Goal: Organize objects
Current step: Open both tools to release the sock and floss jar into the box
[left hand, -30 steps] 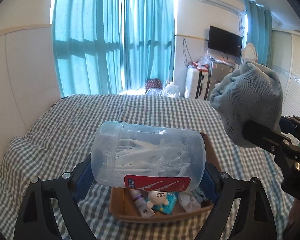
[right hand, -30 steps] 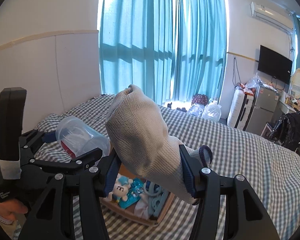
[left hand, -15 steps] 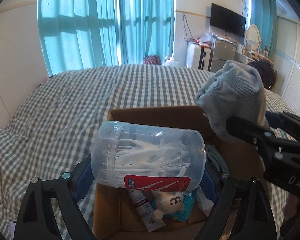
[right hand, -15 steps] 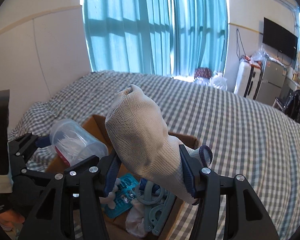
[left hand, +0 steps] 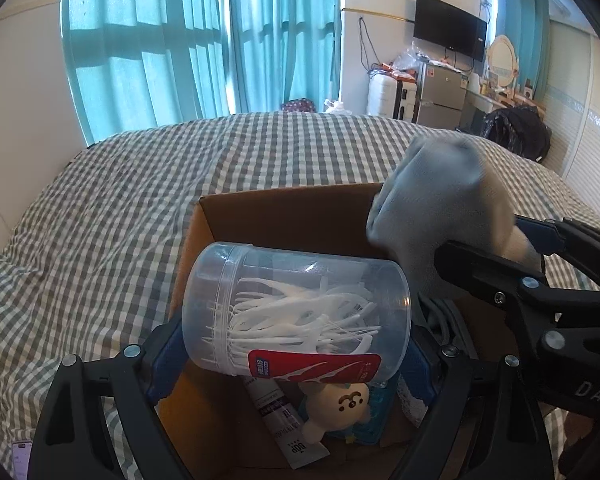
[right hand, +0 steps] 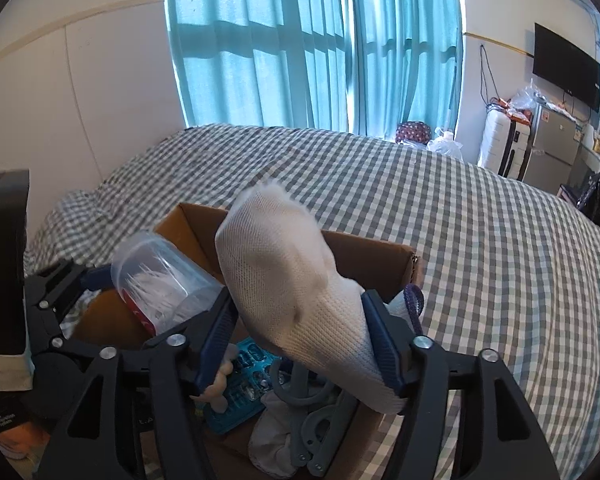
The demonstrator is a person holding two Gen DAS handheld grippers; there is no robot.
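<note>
Nearest, the left gripper (left hand: 296, 364) has its jaws set wide on the jar (left hand: 296, 312) of floss picks, 1 pad on the lid end and 1 on the base, the jar lying sideways just above the box (left hand: 284, 216). Beside it the right gripper (right hand: 300, 344) carries the sock (right hand: 296, 292); its jaws have just been opening, and the sock sits loosely between them, blurred at its top, seemingly starting to slip.

Under both hang the box's contents: a tube (left hand: 284, 420), a small plush (left hand: 336, 404), a teal pack (right hand: 240, 380) and grey hangers (right hand: 312, 412). The box rests on the checked bed (left hand: 120, 220), curtains (left hand: 204, 40) behind.

To do this well, I'd let the sock fall onto the hanger side, clear of the rim, then draw that gripper straight back. The jar looks slick and light; better to lower it into the bare left floor before spreading the jaws, so it doesn't roll out.
</note>
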